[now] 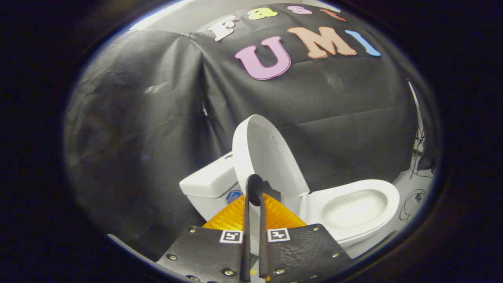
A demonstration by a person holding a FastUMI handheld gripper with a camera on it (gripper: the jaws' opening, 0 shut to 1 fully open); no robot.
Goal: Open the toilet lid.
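Before the black cloth wall: toilet (346, 208)
Lid (267, 157): raised, nearly upright
Claw (254, 192): fingers clenched on the lid's edge; tank (210, 181) behind

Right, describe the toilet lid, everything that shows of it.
The toilet lid is a white, smooth oval, plastic by its look, raised and standing nearly upright, hinged at the back of the bowl and rising in front of the tank. The gripper has its fingers nearly together at the lid's lower edge; whether they press it cannot be told.
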